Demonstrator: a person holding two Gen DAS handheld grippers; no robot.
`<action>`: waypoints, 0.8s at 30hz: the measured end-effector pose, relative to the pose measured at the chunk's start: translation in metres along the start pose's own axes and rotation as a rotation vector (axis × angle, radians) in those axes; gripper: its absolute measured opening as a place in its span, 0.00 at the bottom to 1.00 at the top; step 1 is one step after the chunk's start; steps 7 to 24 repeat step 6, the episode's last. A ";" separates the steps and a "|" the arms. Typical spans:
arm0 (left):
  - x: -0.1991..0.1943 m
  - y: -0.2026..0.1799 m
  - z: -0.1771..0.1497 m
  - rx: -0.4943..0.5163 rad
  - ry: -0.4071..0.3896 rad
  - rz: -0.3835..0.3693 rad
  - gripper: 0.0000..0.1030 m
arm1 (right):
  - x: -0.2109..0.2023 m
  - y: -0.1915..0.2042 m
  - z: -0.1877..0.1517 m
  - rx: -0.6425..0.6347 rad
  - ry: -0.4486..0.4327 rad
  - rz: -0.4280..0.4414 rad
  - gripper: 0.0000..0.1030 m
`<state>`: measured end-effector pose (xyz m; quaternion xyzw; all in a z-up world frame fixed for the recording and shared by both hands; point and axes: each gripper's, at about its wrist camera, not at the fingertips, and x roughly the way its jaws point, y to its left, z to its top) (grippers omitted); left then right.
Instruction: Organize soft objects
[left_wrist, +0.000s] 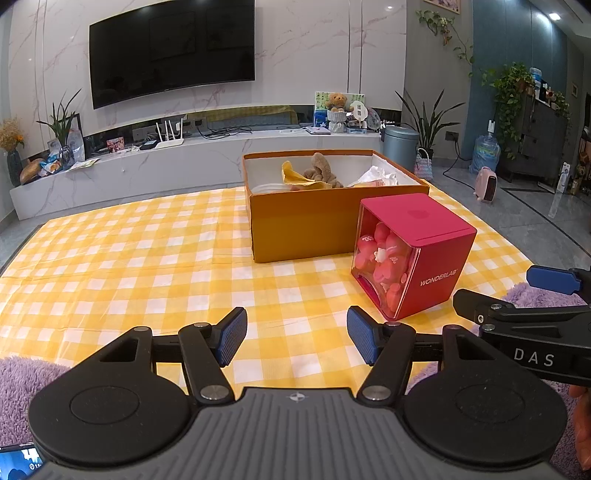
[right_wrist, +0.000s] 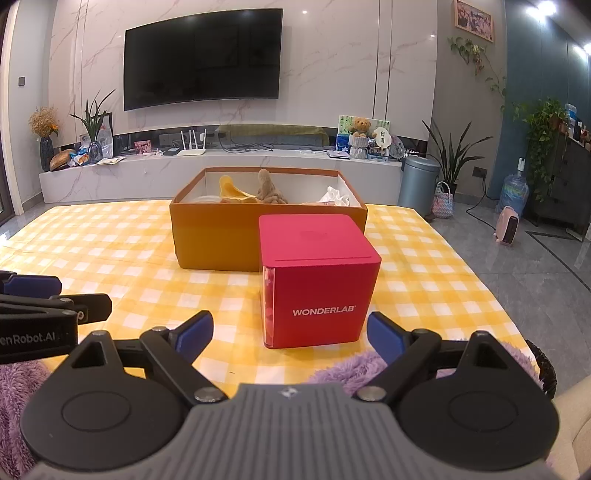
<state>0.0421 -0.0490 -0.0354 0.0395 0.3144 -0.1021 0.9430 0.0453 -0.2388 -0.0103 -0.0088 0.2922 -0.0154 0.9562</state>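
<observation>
Orange box: orange box is sitting far ahead of both tools on the yellow checked cloth. Its top is open, likely so soft things can be dropped in from above.
Soft things: yellow cloth, brown plush toy and white crumpled thing are already lying inside the box, so the tidying looks mostly done.
Red cube: red cube is standing just ahead of the right tool, between it and the orange box. It is touching or nearly touching the box front; I cannot tell which. Pink pieces are showing through its clear side.
Purple fluff: purple fuzzy stuff is lying close under the right tool, by its right finger. It may be the next soft thing to put away.
Left tool: left gripper is hanging over bare cloth with its fingers spread wide. It is holding nothing and touching nothing.
Right tool: right gripper is gaping very wide and pointing at the red cube. Nothing is between its fingers.
Side by side: both tools are hovering close together, near the cloth's close edge.
</observation>
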 end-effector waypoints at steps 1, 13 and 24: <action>0.000 0.001 0.000 -0.002 0.000 0.000 0.71 | 0.000 0.000 0.000 0.000 0.001 0.000 0.86; -0.001 0.003 0.000 -0.010 -0.004 0.005 0.71 | 0.002 0.002 -0.003 0.002 0.011 0.003 0.87; -0.001 0.003 0.000 -0.010 -0.004 0.005 0.71 | 0.002 0.002 -0.003 0.002 0.011 0.003 0.87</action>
